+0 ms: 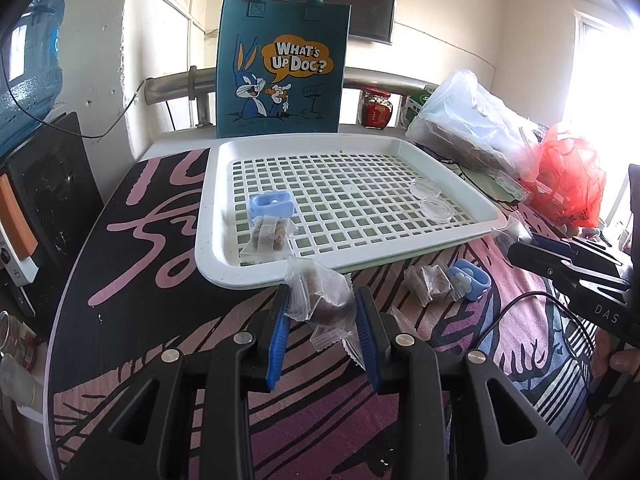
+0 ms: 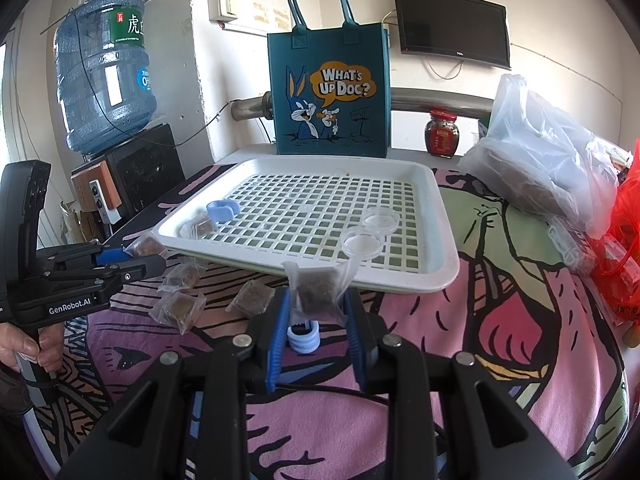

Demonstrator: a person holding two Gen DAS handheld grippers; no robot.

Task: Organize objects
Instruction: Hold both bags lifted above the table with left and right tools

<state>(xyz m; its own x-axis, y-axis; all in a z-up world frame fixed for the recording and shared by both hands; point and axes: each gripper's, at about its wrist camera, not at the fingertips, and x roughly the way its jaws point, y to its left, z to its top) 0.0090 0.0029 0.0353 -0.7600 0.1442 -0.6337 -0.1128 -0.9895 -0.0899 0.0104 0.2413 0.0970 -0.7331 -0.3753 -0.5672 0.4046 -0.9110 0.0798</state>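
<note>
table (image 2: 500, 320) with a printed cloth; big white slotted tray (image 1: 400, 148) in the middle, tote (image 2: 332, 92) upright behind its far rim. on the tray: one blue clip (image 1: 271, 205) with a wrapped brown cube (image 1: 269, 236) touching it at the near left, two clear lids (image 2: 372, 226) at the right. loose on the cloth just beside the near rim: a few more cubes (image 2: 178, 306) and a second blue clip (image 1: 470, 280).

step in hand looks like carrying cubes to the tray, both hands loaded. left gripper (image 1: 322, 308) is clenched on a wrapped cube (image 1: 320, 300), hovering at the tray's near edge. right gripper (image 2: 318, 306) is clenched on another wrapped cube (image 2: 316, 290), also just short of the rim, above the cloth clip.

next move probably calls for reaching past the rim, lowering over the grid, then letting go beside the cube already there. wrappers are slack and crinkly, so a pinch on film alone could slip or snag on release.
</note>
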